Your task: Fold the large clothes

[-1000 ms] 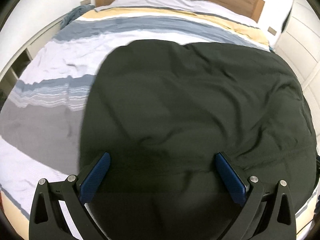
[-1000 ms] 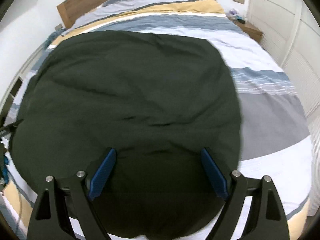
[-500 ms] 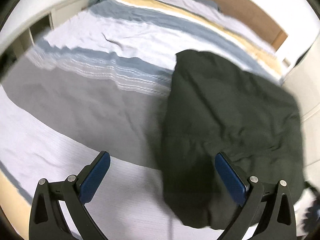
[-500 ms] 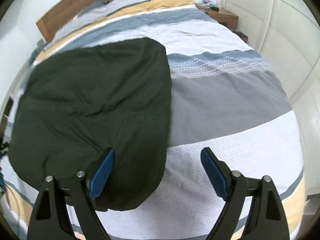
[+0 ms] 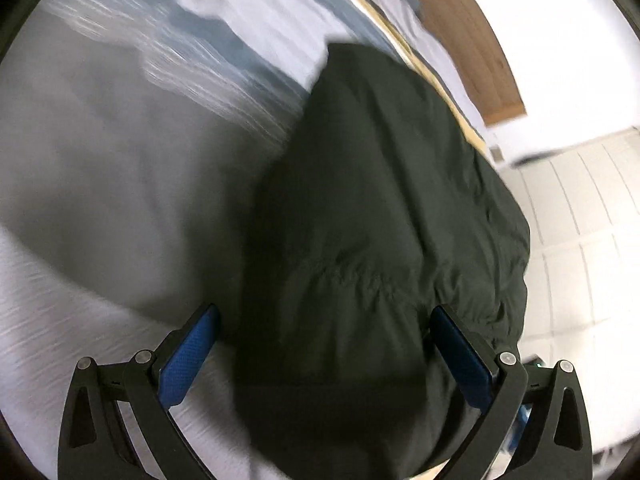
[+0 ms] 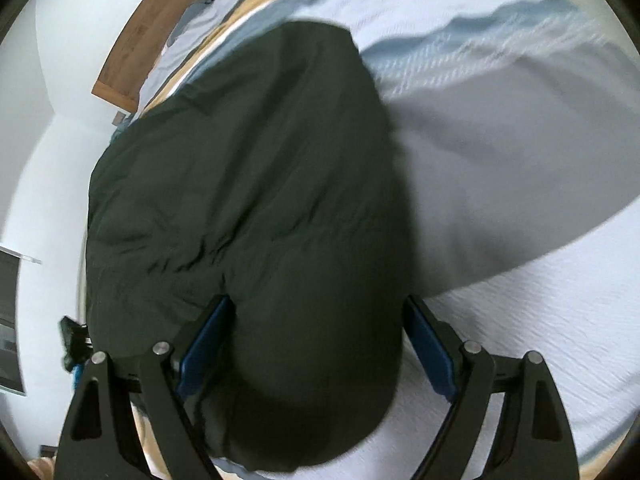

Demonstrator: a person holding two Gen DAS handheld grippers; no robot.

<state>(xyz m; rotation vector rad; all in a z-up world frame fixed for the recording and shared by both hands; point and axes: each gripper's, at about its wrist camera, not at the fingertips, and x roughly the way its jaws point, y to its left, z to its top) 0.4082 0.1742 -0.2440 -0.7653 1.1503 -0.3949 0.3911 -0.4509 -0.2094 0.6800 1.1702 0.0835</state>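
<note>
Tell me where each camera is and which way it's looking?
Left wrist: rides on the left gripper, tilted down along its open blue fingers at the dark garment on the striped bedspread; only the gripper shows, no hand.
Right wrist: rides on the right gripper, tilted down at the same dark garment, jaws open, no hand in view.
Shared: garment, bedspread and wooden headboard.

Bed: a cover (image 5: 120, 184) in grey, white, blue and yellow bands spreads across both views.
Headboard: brown wood (image 5: 476, 40), at the bed's far end.
Wall: plain white (image 5: 560, 32) behind the headboard.
Wardrobe: white panelled doors (image 5: 580, 208) beside the bed.
Light: even and bright.
</note>
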